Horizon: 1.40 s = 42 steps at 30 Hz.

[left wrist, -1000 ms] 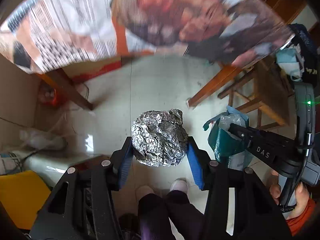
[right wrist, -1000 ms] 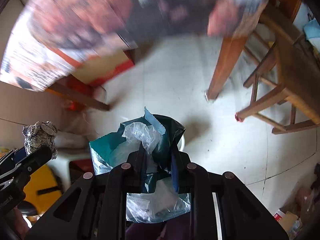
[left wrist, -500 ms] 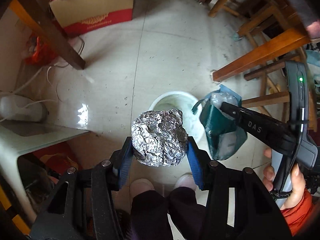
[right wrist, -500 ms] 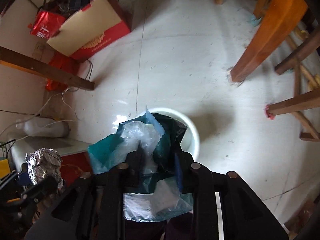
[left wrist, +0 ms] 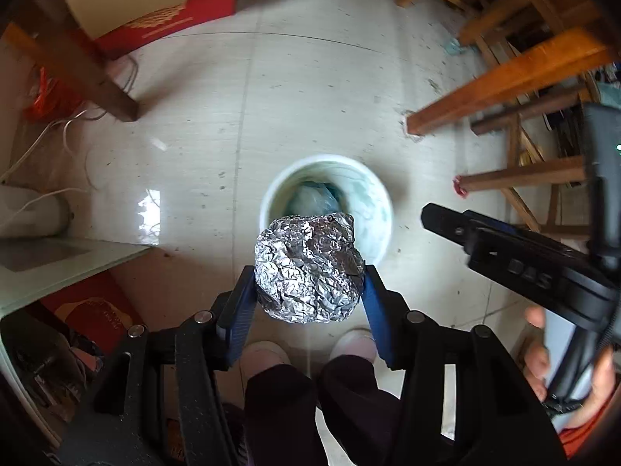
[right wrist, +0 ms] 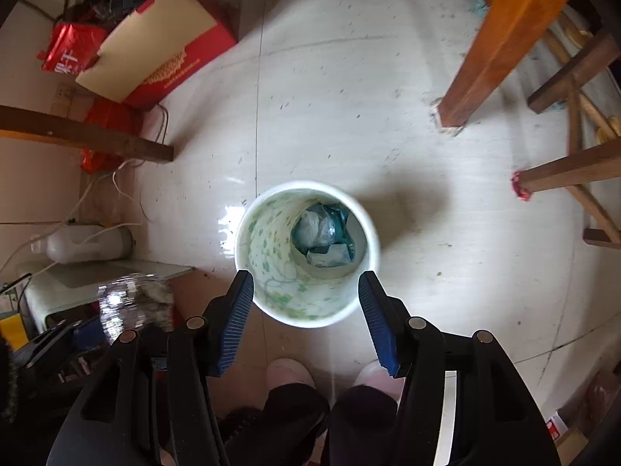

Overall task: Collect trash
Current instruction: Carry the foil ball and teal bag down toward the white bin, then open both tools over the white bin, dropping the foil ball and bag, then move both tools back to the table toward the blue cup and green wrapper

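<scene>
A crumpled foil ball (left wrist: 306, 260) sits between the blue pads of my left gripper (left wrist: 308, 273), which is shut on it just above the near rim of a white bin (left wrist: 374, 202). The ball shows blurred at the left of the right wrist view (right wrist: 132, 303). My right gripper (right wrist: 306, 276) hangs over the bin (right wrist: 268, 260), its jaws opening with nothing between them. A teal and clear plastic bag (right wrist: 322, 229) lies at the bin's bottom and also shows in the left wrist view (left wrist: 314, 200).
A red and tan cardboard box (right wrist: 163, 50) lies on the tiled floor at the back left. Wooden table legs (right wrist: 493, 54) and chair legs (right wrist: 562, 171) stand to the right. A white jug (right wrist: 85, 240) with cables is at left. The person's shoes (right wrist: 291, 372) are just before the bin.
Both grippers came down from table height toward the floor and over the bin. The right gripper opened and the teal bag dropped into the bin. The left still grips the foil ball.
</scene>
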{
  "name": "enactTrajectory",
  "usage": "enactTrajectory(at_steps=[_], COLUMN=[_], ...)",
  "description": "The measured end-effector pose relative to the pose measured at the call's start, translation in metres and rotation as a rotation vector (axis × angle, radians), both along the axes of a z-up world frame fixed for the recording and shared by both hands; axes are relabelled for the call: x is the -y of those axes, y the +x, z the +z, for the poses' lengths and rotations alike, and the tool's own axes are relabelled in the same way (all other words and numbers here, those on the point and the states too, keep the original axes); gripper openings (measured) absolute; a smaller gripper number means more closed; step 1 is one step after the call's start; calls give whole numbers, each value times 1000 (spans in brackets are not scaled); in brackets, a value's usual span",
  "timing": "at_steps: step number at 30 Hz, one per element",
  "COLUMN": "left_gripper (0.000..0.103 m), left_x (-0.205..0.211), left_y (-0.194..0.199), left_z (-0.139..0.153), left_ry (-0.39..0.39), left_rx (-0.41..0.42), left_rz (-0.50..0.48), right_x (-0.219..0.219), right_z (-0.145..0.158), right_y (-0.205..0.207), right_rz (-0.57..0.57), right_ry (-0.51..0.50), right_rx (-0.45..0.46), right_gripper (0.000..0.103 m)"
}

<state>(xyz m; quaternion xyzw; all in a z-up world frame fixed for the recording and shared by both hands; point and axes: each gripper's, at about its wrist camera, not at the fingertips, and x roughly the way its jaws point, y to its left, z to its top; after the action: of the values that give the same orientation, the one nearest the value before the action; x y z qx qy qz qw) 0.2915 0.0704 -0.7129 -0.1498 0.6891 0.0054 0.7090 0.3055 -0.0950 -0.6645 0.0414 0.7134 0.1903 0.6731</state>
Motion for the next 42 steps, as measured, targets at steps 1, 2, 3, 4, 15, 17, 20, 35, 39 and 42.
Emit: enactTrajectory(at_steps=[1, 2, 3, 4, 15, 17, 20, 35, 39, 42], left_gripper=[55, 60, 63, 63, 63, 63, 63, 63, 63, 63], left_x=[4, 7, 10, 13, 13, 10, 5, -18, -23, -28], left_y=[3, 5, 7, 7, 0, -3, -9, -52, -67, -78], left_z=[2, 3, 7, 12, 127, 157, 208, 464, 517, 551], left_ry=[-2, 2, 13, 18, 64, 75, 84, 124, 131, 125], left_rx=[-14, -28, -41, -40, 22, 43, 88, 426, 521, 597], left_rz=[-7, -9, -7, -5, -25, -25, -18, -39, -47, -51], right_x=[5, 8, 13, 16, 35, 35, 31, 17, 17, 19], right_z=[10, 18, 31, 39, 160, 189, 231, 444, 493, 526], right_y=[1, 1, 1, 1, -2, -5, -10, -50, -63, -72], right_rz=[-2, -4, -10, -16, -47, -54, -61, -72, -73, -82], right_ry=[-11, -21, -32, -31, -8, 3, 21, 81, 86, 94], right_rx=[14, 25, 38, 47, 125, 141, 169, 436, 520, 598], right_gripper=[53, 53, 53, 53, 53, 53, 53, 53, 53, 53])
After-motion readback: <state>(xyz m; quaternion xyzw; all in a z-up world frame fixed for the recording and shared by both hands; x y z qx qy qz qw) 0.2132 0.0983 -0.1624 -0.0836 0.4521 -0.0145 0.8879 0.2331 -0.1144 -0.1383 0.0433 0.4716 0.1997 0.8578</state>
